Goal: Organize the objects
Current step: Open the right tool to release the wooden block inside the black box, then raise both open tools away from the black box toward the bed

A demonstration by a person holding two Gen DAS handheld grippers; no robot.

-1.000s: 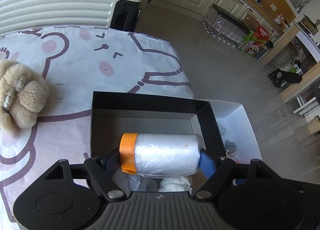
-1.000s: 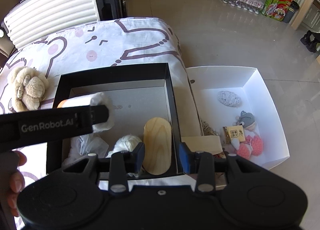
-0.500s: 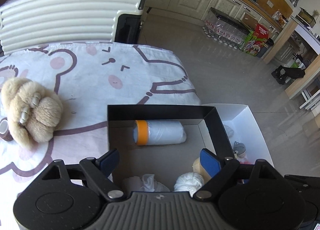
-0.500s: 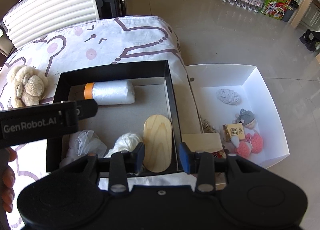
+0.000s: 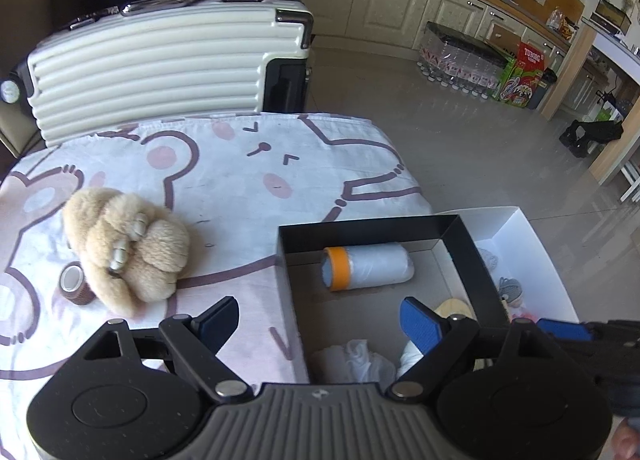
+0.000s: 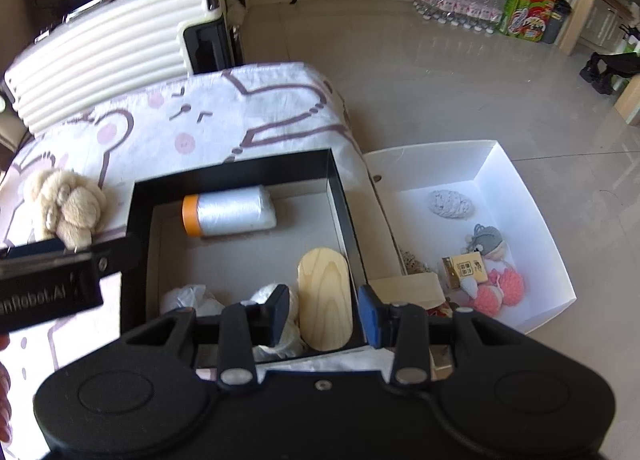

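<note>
Kitchen floor and cream cabinets form the background; a ribbed white suitcase (image 5: 160, 64) stands beyond the far edge of a table (image 5: 240, 164) draped in a bear-print cloth. Item, far left of the left tongs (image 5: 320, 324): brown tape roll (image 5: 74, 284), lying on the cloth and touching a tan plush toy (image 5: 128, 248) just to its right. Left tongs: spread wide, holding nothing, one blue pad over the cloth, the other over the black box (image 5: 472, 260). Black box, ahead of both tongs at the table's right edge, contents as follows: a plastic-film roll with an orange end (image 6: 228, 210), lying on its side against the far wall; crumpled white plastic (image 6: 192, 300) at the near left corner; a white yarn ball (image 6: 288, 308), partly hidden behind the left finger of the right tongs (image 6: 324, 312); an oval wooden board (image 6: 325, 300), leaning along the right wall, showing between the fingers of the right tongs. Right tongs: partly parted, gripping nothing, poised above the box's near edge. Item, right of the right tongs, lower than the table: white box (image 6: 532, 204) holding a grey knitted piece (image 6: 450, 204), a grey plush figure (image 6: 486, 240), a small yellow carton (image 6: 466, 268) and a pink knitted piece (image 6: 502, 292).
</note>
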